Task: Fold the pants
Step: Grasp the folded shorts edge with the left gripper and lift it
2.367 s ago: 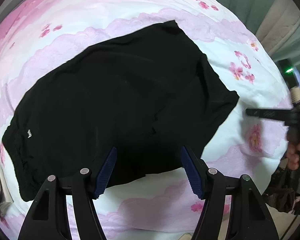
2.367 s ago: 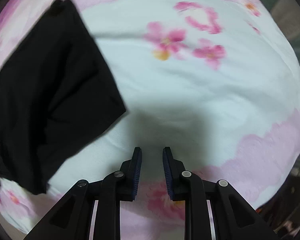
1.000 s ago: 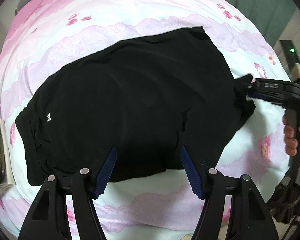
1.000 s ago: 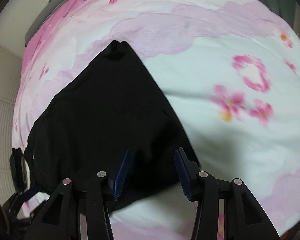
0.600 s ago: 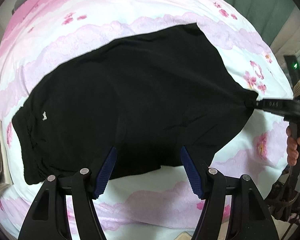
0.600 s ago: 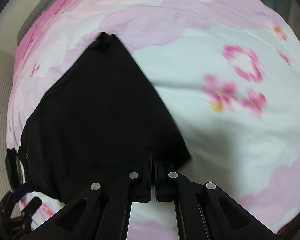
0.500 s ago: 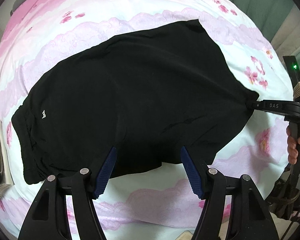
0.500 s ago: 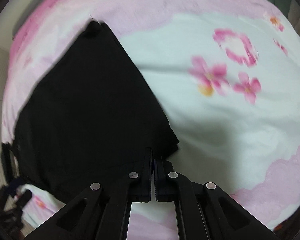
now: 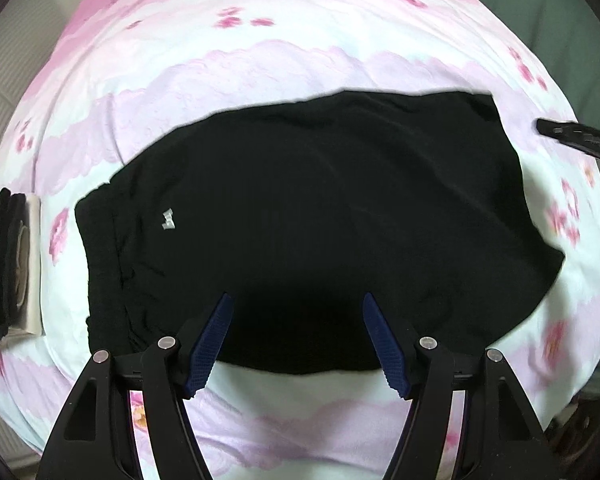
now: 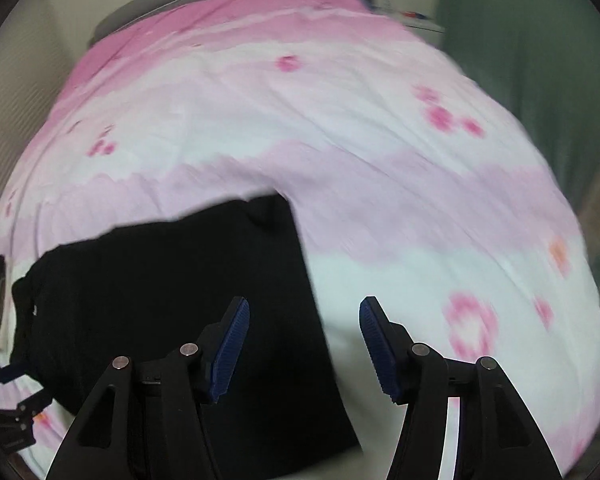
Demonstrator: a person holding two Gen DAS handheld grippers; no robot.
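Note:
Black pants point(image 9: 320, 216) lie spread flat on the pink floral bedsheet point(image 9: 260, 60), waistband at the left with a small white logo point(image 9: 168, 220). My left gripper point(image 9: 296, 340) is open and empty, just above the pants' near edge. My right gripper point(image 10: 304, 344) is open and empty above the pants' right edge point(image 10: 180, 300); one of its fingers point(image 9: 572, 140) shows at the far right of the left wrist view, clear of the cloth.
A dark folded item on a white pad point(image 9: 12, 264) lies at the bed's left edge. A green curtain point(image 10: 540, 60) hangs to the right. The left gripper's frame point(image 10: 8, 420) shows at the lower left of the right wrist view.
My right gripper has let go of the pants' right corner, opened and lifted away. The pants now lie flatter. My left gripper has stayed open and shifted slightly.

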